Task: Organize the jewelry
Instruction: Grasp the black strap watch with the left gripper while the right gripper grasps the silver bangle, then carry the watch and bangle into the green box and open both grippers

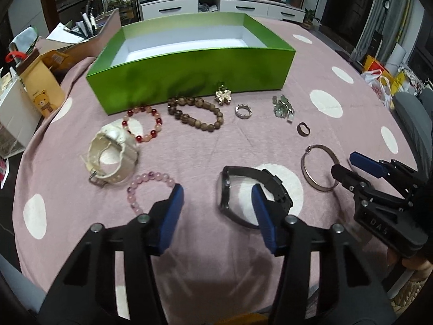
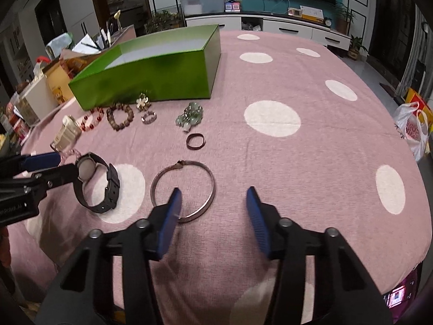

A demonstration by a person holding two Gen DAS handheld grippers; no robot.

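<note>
An open green box (image 1: 189, 73) stands at the back of the pink spotted tablecloth (image 1: 205, 146); it also shows in the right wrist view (image 2: 151, 75). Jewelry lies in front of it: a white watch (image 1: 111, 157), a red bead bracelet (image 1: 143, 124), a brown bead bracelet (image 1: 194, 113), a pink bead bracelet (image 1: 143, 192), a black watch (image 1: 251, 192), a metal bangle (image 2: 184, 189), a dark ring (image 2: 195, 140), a green bead cluster (image 2: 190, 116). My left gripper (image 1: 216, 208) is open above the cloth beside the black watch. My right gripper (image 2: 213, 211) is open over the bangle's near edge.
A flower brooch (image 1: 223, 94) and a silver ring (image 1: 243, 111) lie near the box front. Cartons and a pen holder (image 1: 48, 81) crowd the table's left edge. A plastic bag (image 2: 414, 130) sits off the right edge. A TV cabinet (image 2: 270, 24) stands behind.
</note>
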